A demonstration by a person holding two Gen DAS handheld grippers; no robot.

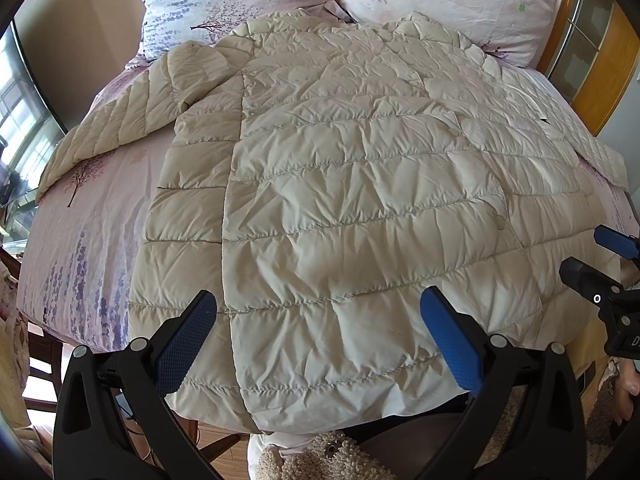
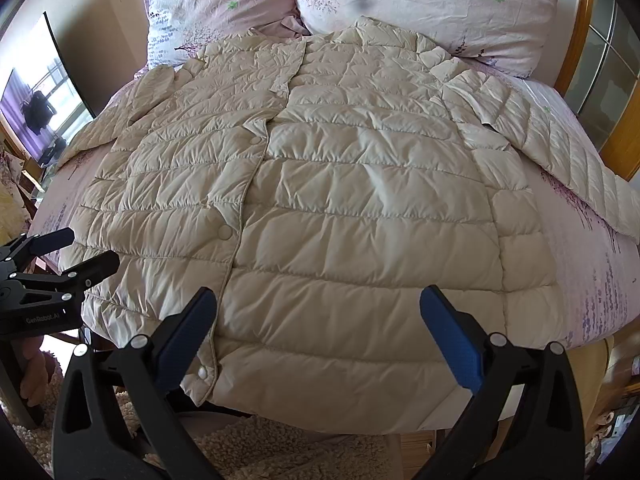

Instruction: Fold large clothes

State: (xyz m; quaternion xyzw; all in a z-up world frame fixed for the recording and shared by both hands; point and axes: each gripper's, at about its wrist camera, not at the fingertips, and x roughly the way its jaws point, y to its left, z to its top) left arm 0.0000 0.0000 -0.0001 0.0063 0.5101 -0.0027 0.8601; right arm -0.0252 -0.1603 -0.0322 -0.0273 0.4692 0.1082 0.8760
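Cream quilted jacket [image 1: 340, 200] flat on floral bedsheet [image 1: 92, 220], wide-open left tool [image 1: 318, 328] above hem.

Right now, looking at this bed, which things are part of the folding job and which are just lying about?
Part of the job:
- cream quilted jacket, spread flat, sleeves out
- left claw, open, empty
- right claw, open, empty

Just lying about:
- two floral pillows
- pink floral bedsheet, which the jacket lies on

Cream quilted puffer jacket [image 1: 340, 200] [image 2: 320, 208], spread flat and front-up on pink floral bedding, collar toward the pillows, hem at the near bed edge, snap-button placket closed down the front, both sleeves angled outward, fabric lightly wrinkled
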